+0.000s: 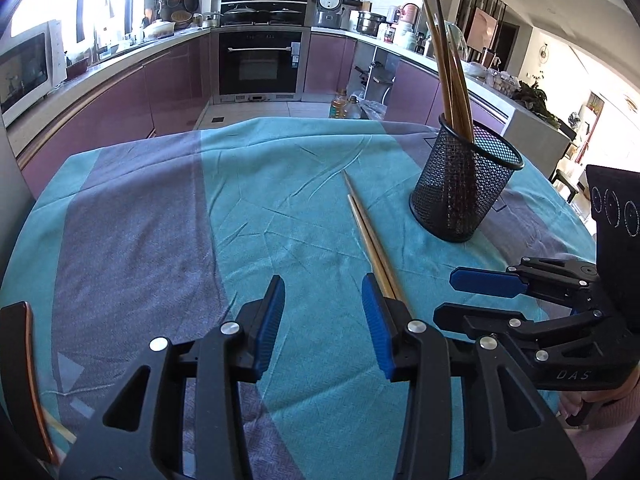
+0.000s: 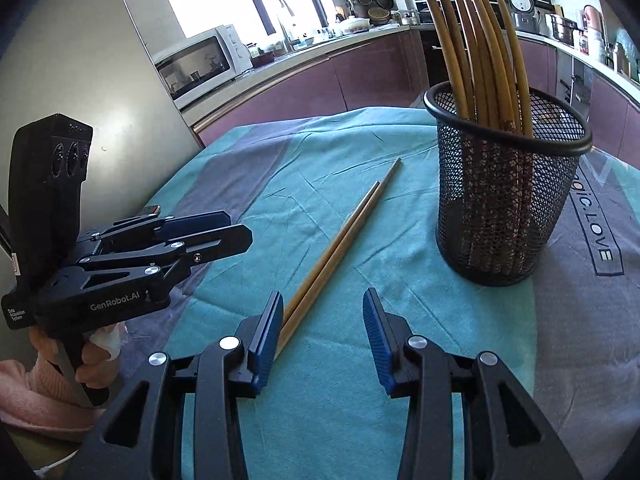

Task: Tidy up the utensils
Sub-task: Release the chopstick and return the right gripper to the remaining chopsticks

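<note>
**Both grippers low over the cloth, two loose chopsticks between them**

Nearest the lens, left wrist view: left gripper [image 1: 323, 320], blue pads parted to a moderate gap, nothing between them. Bare teal cloth shows through the gap. The near ends of the loose chopsticks [image 1: 370, 240] run in behind the right-hand pad of this gripper, on its outer side; contact cannot be told.

Right wrist view: right gripper [image 2: 323, 334], same moderate gap, empty. The loose chopsticks [image 2: 340, 240] pass just beside the left-hand pad, on its outer side; whether they touch it is unclear.

Loose chopsticks: a pair, side by side, flat on the tablecloth [image 1: 280, 184], tips pointing away from both cameras, one reaching slightly farther than the other.

Mesh cup [image 2: 506, 184]: black wire, upright on the cloth, right of the loose pair and clear of it. It holds a bundle of standing chopsticks [image 2: 480, 52], leaning together against the far side of the rim. In the left wrist view the same cup [image 1: 464, 188] sits beyond the right gripper.

Each gripper shows in the other's camera, side on, held by a hand in a pink sleeve [image 2: 28, 392].

Background: kitchen with purple cabinets, oven [image 1: 260, 60], microwave [image 2: 200, 64].
</note>
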Motion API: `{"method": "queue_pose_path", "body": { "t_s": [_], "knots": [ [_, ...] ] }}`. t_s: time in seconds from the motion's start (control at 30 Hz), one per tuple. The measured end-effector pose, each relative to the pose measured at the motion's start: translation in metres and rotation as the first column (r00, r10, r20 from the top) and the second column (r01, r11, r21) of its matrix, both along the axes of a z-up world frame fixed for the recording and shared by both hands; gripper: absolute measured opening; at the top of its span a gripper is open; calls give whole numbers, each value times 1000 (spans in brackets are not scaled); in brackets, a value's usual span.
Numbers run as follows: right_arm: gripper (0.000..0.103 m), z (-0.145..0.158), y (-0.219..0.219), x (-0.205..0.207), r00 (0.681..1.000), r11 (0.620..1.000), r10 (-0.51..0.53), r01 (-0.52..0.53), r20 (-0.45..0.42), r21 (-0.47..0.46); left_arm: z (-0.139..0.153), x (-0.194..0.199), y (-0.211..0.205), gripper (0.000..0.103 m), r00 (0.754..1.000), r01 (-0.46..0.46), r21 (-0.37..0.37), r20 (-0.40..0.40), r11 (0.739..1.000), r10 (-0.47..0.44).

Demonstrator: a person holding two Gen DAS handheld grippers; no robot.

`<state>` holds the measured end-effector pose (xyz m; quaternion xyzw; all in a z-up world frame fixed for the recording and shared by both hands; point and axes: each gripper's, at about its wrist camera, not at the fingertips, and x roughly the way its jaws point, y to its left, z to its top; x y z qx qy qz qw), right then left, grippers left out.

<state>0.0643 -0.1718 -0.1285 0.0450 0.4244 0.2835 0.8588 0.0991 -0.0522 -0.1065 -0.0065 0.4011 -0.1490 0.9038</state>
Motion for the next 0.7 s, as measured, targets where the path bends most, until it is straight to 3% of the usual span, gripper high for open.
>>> {"method": "queue_pose_path", "body": {
  "t_s": [0.7],
  "knots": [
    [40,-4,11,2,1000,999,0,0,-2,-39,-9,-6,2,40,1000,-8,9,-12,1000,8]
  ]
}}
